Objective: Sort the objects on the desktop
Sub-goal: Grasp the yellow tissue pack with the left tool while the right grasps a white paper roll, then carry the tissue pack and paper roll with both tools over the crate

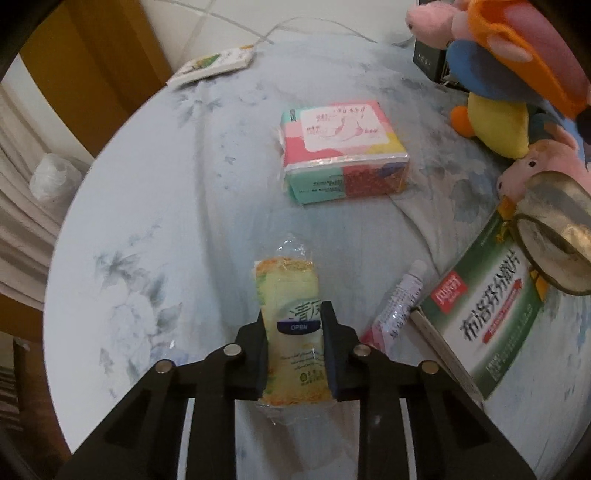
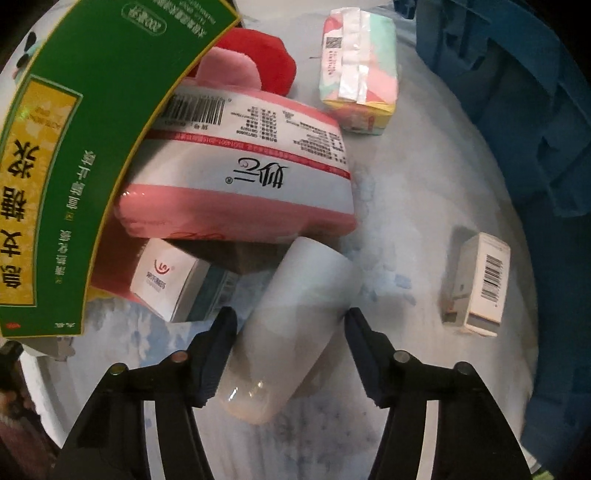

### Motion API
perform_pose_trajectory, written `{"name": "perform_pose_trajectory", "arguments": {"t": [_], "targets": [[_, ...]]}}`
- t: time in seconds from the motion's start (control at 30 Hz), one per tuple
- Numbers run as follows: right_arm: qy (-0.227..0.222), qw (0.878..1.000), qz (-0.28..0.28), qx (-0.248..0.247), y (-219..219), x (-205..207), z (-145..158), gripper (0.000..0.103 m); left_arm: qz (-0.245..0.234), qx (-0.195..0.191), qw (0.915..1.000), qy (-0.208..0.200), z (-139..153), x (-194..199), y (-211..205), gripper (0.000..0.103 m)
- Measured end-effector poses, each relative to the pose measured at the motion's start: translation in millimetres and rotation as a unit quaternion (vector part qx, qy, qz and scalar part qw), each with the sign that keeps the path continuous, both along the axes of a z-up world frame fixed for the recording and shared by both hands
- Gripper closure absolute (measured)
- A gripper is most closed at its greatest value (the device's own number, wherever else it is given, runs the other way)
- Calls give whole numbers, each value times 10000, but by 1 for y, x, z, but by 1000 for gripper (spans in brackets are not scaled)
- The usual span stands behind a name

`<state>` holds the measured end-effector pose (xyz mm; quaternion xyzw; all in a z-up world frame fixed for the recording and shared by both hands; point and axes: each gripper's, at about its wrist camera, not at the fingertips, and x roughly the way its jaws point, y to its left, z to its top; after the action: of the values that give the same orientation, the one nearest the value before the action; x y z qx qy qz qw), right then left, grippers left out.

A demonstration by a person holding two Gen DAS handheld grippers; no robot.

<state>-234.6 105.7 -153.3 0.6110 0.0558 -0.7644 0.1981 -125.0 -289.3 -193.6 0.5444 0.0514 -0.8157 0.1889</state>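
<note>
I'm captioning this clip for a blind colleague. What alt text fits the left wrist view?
Black tongs pinch a small yellow-green tissue packet on a pale blue floral cloth. Beyond lies a pink and teal tissue pack; at right are a small tube, a green and white medicine box, a tape roll and plush toys.

A: What's around you?
B: You work on a round table under a pale blue floral cloth. Behind it you have a white wall, brown wooden panel and beige curtain. Light is soft and dim.
</note>
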Motion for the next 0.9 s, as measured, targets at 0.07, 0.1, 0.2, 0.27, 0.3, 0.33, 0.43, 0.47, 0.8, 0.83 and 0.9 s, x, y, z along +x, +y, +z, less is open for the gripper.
{"name": "perform_pose_trajectory", "arguments": {"t": [0.07,0.1,0.2,0.27,0.3,0.33,0.43,0.47,0.8,0.83,0.9], "targets": [[-17,10000,34,-48,2,1,-1,46,-22,45,10000,72,10,7,9,80],[-20,10000,50,-69,3,2,-1,50,-31,36,9999,103,14,10,12,80],[-4,9999,154,-39,7,13,5,53,-146,-109,9993,312,34,24,33,80],[10,9997,209,-115,11,22,10,53,-245,-99,9985,489,49,32,49,80],[38,9996,238,-153,13,27,14,53,-313,-58,9978,575,56,35,57,80],[80,9994,277,-179,15,33,18,53,-393,-30,9972,633,61,37,64,80],[207,9987,336,-311,22,47,34,53,-704,-62,9943,795,76,39,94,80],[241,9985,358,-351,24,51,40,53,-778,-70,9931,870,83,40,104,80],[1264,9847,959,-719,40,117,125,53,-1660,17,9734,1577,144,58,212,80],[1393,9822,1010,-758,37,120,130,53,-1775,11,9703,1645,149,58,223,80],[1655,9765,1092,-843,45,126,152,53,-1961,18,9639,1802,161,60,243,80]]}}
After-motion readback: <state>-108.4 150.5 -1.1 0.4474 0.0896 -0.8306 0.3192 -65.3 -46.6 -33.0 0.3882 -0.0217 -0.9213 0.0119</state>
